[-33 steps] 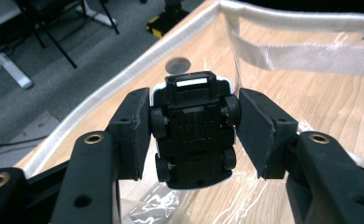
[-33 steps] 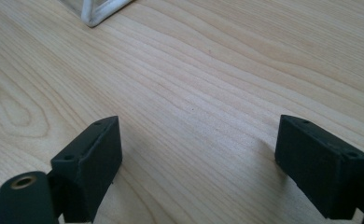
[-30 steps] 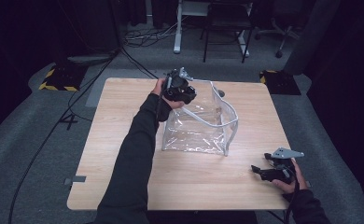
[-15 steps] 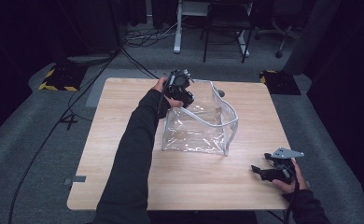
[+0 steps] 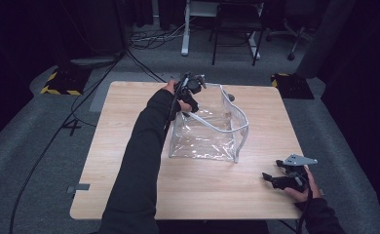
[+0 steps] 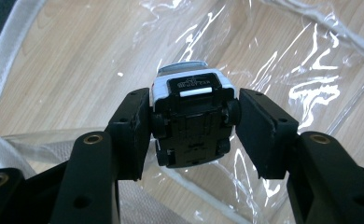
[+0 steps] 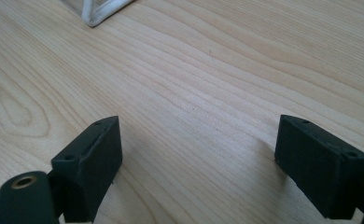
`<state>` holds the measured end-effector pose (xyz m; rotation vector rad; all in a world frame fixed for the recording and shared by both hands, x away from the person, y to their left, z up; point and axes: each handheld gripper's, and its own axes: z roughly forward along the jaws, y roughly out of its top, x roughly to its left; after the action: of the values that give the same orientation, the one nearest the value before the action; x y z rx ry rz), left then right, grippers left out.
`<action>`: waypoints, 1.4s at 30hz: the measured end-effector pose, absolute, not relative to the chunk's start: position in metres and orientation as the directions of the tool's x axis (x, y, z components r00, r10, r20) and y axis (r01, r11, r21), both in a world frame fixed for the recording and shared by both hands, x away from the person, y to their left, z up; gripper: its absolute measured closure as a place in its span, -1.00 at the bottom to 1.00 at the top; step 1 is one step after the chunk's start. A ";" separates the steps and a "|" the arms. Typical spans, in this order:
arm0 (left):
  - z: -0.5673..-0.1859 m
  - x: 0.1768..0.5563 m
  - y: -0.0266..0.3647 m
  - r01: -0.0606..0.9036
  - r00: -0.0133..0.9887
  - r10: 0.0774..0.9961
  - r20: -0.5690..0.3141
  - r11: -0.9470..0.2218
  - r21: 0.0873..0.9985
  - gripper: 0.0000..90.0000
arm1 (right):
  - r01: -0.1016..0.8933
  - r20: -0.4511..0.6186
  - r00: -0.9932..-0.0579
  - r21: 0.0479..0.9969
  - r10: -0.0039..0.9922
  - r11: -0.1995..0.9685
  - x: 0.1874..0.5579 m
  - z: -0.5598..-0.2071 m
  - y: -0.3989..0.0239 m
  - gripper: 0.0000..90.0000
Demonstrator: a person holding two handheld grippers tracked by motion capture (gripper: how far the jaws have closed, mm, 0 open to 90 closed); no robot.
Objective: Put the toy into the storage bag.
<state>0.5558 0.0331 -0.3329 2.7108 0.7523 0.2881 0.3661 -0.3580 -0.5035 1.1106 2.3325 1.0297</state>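
Toy car (image 6: 192, 122), black underside up with a white body edge showing, sits clamped between the pads of the left gripper (image 6: 192, 133), its wheels pressed against both jaws. It hangs over the open top of a clear plastic bag (image 5: 212, 131) with white trim, at the bag's far left corner near the back of the wooden table (image 5: 129, 170). Well apart, at the table's near right edge, the right gripper (image 5: 275, 179) rests low with its jaws spread wide over bare wood, nothing between them.
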 end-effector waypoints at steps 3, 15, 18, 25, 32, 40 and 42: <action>-0.332 0.554 0.032 0.479 0.837 0.536 0.109 -0.815 0.326 0.03 | 0.518 -0.009 -0.628 0.742 0.778 0.426 0.366 -0.503 -0.358 -0.67; -0.333 0.552 0.036 0.472 0.830 0.546 0.114 -0.797 0.378 0.02 | 0.514 -0.014 -0.632 0.741 0.775 0.432 0.366 -0.503 -0.358 -0.67; -0.332 0.551 0.039 0.480 0.822 0.560 0.108 -0.782 0.398 -0.03 | 0.513 -0.016 -0.633 0.740 0.774 0.435 0.366 -0.503 -0.359 -0.67; -0.333 0.548 0.045 0.505 0.795 0.603 0.064 -0.717 0.481 -0.07 | 0.513 -0.017 -0.632 0.740 0.775 0.435 0.366 -0.503 -0.359 -0.67; -0.334 0.548 0.049 0.481 0.790 0.609 0.068 -0.686 0.546 -0.10 | 0.512 -0.018 -0.634 0.740 0.773 0.437 0.366 -0.503 -0.359 -0.67; -0.330 0.547 0.058 0.476 0.756 0.653 0.056 -0.605 0.638 -0.23 | 0.513 -0.017 -0.633 0.740 0.774 0.436 0.366 -0.503 -0.359 -0.67; -0.328 0.547 0.060 0.479 0.739 0.672 0.053 -0.579 0.659 -0.28 | 0.512 -0.019 -0.634 0.739 0.773 0.437 0.366 -0.503 -0.359 -0.67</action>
<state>0.5469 0.0600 -0.3281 2.3018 0.8639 0.3951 0.3662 -0.3589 -0.5034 1.0961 2.3394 1.0219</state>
